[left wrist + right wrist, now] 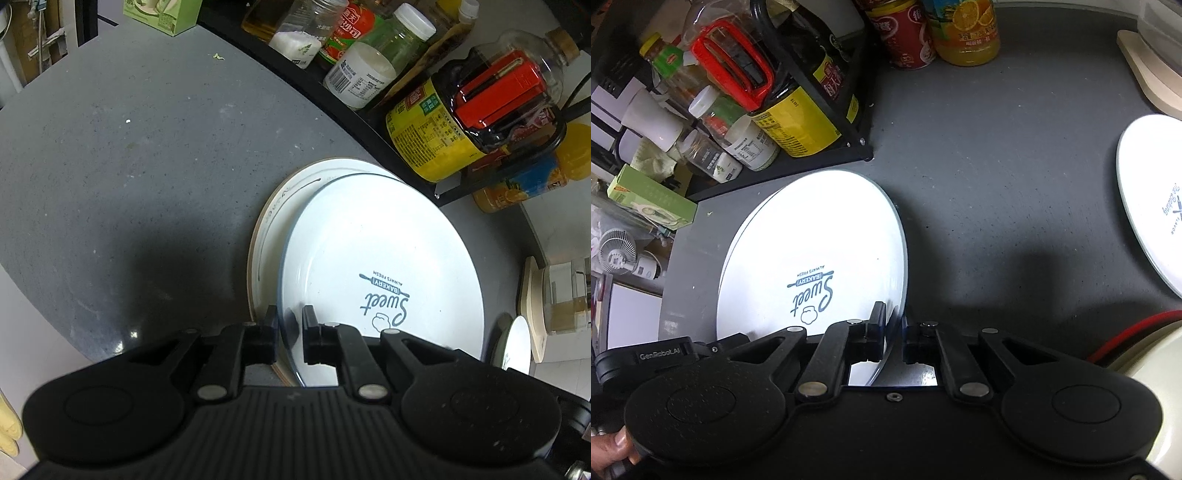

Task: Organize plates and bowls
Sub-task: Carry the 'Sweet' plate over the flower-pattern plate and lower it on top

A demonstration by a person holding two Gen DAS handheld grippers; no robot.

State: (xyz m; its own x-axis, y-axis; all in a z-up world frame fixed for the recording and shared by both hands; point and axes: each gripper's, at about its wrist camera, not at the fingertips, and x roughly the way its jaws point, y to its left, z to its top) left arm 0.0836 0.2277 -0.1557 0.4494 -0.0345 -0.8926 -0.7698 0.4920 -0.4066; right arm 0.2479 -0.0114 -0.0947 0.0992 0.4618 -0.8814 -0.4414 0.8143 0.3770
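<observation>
We have both the left gripper (289, 338) and right gripper (894, 338) pinched on the near rim of the plate (380, 258), likely stiff, glazed-slick, heavy and breakable.

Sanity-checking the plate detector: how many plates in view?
3. Sweet Bakery plate, held at its rim by both grippers (left, right); cream plate under it; third plate apart, rightward. More could be hidden.

A glossy, smooth white glaze is seen on the plate (384, 258); the countertop (129, 177) appears matt, grey and finely speckled; the left gripper (290, 339) is formed of matt black plastic with ribbed housing and metal pins.
</observation>
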